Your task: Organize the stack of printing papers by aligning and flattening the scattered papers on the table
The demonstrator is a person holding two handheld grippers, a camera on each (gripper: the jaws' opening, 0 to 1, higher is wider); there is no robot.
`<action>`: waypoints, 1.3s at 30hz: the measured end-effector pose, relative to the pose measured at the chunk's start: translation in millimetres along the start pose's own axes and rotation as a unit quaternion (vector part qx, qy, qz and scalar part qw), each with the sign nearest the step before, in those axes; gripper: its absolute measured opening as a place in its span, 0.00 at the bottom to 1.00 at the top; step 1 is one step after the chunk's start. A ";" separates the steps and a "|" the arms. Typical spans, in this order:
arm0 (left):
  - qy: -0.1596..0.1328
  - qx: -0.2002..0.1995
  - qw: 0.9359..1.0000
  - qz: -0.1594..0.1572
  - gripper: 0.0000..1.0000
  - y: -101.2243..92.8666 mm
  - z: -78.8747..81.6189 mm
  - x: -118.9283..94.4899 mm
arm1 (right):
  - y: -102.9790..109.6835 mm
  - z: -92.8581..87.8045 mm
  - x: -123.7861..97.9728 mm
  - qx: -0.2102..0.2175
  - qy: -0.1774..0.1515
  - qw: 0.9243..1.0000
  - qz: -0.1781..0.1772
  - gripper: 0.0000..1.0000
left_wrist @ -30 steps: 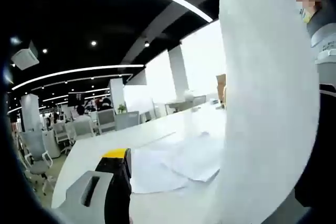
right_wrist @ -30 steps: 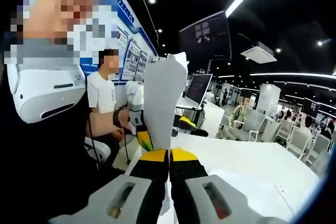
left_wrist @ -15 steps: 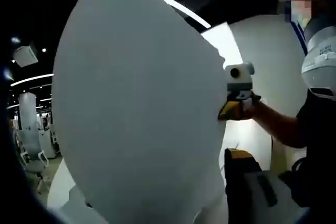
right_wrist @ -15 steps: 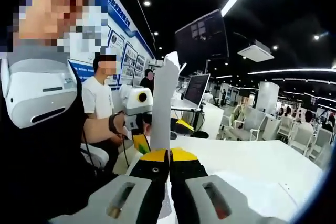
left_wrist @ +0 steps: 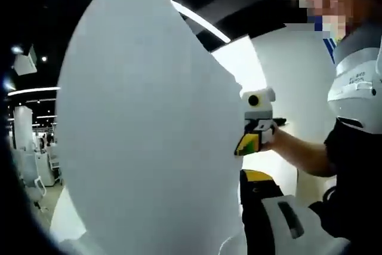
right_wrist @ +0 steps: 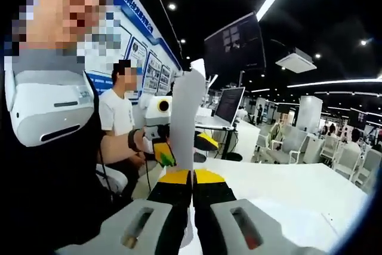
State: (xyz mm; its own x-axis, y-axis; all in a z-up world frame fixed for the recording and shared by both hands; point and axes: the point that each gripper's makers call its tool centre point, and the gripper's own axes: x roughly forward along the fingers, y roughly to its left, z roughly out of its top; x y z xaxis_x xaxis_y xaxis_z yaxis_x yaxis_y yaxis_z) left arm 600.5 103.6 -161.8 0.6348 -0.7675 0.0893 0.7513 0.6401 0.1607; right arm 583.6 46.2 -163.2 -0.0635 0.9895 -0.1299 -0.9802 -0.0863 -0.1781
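Lifted clear above the table [right_wrist: 280, 192]: paper sheets [left_wrist: 149, 135], now pinched by right gripper [right_wrist: 191, 177] and swung against left gripper [left_wrist: 250, 192]; left grip unclear. Aligning ahead.

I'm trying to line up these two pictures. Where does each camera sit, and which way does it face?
Left gripper view: rides the left gripper, facing the held paper sheet broadside; the right gripper, a forearm and a torso show beyond.
Right gripper view: rides the right gripper, seeing the sheet nearly edge-on; the left gripper and a torso show.
Shared: sheet, both grippers.
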 end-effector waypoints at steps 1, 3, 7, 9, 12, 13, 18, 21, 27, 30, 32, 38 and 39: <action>0.001 0.000 1.000 -0.002 0.43 -0.3 -0.5 0.3 | -1.0 0.2 -0.6 0.000 -0.001 1.000 -0.001 0.00; 0.006 -0.004 1.000 -0.007 0.41 -2.3 -4.4 1.9 | -0.7 -1.0 0.4 -0.001 0.000 1.000 0.000 0.00; 0.006 -0.007 1.000 -0.013 0.40 -5.5 -7.1 4.6 | -1.0 -2.0 1.3 -0.001 0.001 1.000 0.001 0.00; 0.005 -0.005 1.000 -0.014 0.35 -6.1 -6.9 4.6 | -1.5 -2.0 1.0 0.001 0.000 1.000 0.001 0.00; 0.001 -0.014 1.000 -0.016 0.29 -4.9 -6.3 4.2 | -1.6 -0.8 0.9 0.003 -0.005 1.000 0.002 0.00; 0.000 -0.015 1.000 -0.016 0.28 -4.6 -6.2 4.5 | -1.6 -0.5 1.4 0.004 -0.006 1.000 0.002 0.00; -0.003 -0.018 1.000 -0.008 0.20 -2.0 -6.9 7.5 | -3.2 -1.0 4.1 0.004 -0.005 1.000 0.000 0.00; -0.007 -0.032 0.999 0.000 0.12 0.5 -6.3 9.6 | -6.8 -1.4 4.5 0.006 -0.004 1.000 -0.007 0.00; -0.011 -0.040 0.999 -0.001 0.06 -0.4 -5.6 9.7 | -5.9 3.8 4.4 0.022 -0.020 1.000 -0.007 0.05; -0.016 -0.036 0.999 0.017 0.06 3.7 -4.3 7.7 | -9.3 6.6 4.2 0.017 -0.028 0.999 -0.020 0.17; -0.018 -0.044 0.999 0.017 0.05 4.4 -3.5 5.9 | -9.6 7.8 4.2 0.019 -0.033 0.999 -0.021 0.20; -0.019 -0.065 0.997 0.026 0.05 8.8 -3.2 0.9 | -12.2 11.1 2.6 0.027 -0.045 0.998 -0.031 0.29; -0.020 -0.067 0.997 0.027 0.05 9.3 -2.9 0.3 | -13.5 12.4 1.7 0.030 -0.050 0.998 -0.034 0.32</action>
State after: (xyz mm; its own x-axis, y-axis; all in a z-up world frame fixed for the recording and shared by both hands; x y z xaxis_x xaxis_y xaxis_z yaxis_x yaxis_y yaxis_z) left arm 608.2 109.4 -163.1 0.6694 -0.7307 0.1343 0.7352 0.6775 0.0224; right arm 594.4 50.5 -148.9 -0.0122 0.9997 -0.0200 -0.9921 -0.0146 -0.1247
